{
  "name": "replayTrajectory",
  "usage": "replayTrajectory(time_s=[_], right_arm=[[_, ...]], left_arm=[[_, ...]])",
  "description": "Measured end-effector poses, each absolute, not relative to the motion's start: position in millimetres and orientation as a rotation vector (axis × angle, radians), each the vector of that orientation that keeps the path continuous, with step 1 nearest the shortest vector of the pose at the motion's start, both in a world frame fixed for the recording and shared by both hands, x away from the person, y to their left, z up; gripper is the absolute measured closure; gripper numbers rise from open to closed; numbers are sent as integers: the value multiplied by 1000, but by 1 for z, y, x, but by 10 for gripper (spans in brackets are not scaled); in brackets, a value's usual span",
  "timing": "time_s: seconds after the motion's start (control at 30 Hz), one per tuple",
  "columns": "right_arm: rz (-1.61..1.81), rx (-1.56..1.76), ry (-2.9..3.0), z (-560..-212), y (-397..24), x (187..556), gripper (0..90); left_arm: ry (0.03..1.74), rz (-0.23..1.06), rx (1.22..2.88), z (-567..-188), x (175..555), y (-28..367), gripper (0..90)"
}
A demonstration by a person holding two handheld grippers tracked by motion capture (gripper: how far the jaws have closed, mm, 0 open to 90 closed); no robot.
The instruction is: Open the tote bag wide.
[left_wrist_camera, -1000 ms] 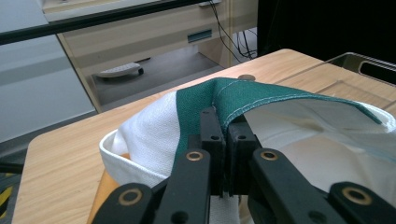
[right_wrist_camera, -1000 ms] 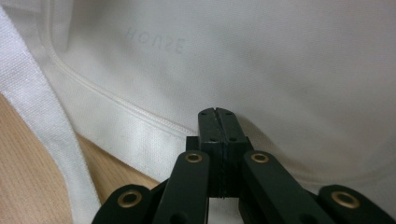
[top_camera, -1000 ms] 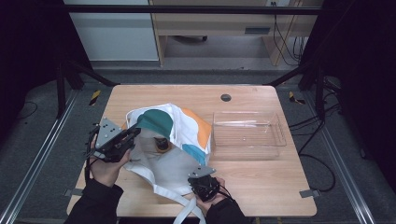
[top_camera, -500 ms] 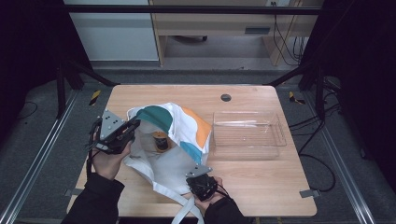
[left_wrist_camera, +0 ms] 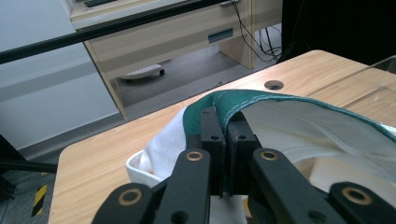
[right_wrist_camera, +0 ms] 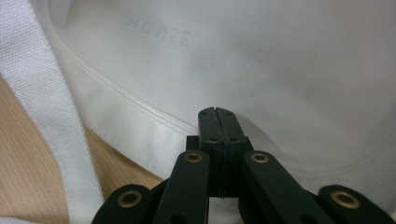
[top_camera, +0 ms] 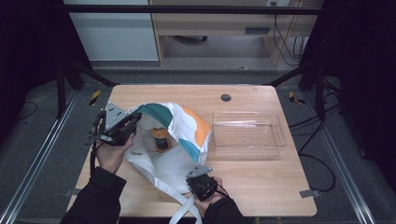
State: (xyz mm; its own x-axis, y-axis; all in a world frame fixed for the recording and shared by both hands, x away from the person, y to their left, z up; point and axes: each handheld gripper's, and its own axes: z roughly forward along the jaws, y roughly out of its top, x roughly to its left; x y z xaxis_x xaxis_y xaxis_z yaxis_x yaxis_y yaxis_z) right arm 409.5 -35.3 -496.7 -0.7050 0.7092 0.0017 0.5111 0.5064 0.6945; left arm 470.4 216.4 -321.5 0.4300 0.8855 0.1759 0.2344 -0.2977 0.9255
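1. The left gripper (top_camera: 134, 122) is closed tight on the green edge of the cloth bag (top_camera: 180, 140) and holds it up.
2. The bag lies on the left half of the wooden surface (top_camera: 261, 182). A small brown bottle (top_camera: 161, 139) stands inside its open mouth.
3. The right gripper (top_camera: 198, 179) is closed, its tips on the bag's white cloth near the front.
4. A clear plastic box (top_camera: 247, 135) sits just to the right of the bag.

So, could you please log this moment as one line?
left tool: shut on bag rim | right tool: shut on bag | bottle inside | tray beside
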Motion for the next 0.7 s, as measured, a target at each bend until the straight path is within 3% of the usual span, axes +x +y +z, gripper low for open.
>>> replayTrajectory(time_s=[0.7], right_arm=[[1007, 1019, 2466, -497, -30, 413, 900]], left_arm=[[1066, 839, 1803, -342, 532, 222, 876]])
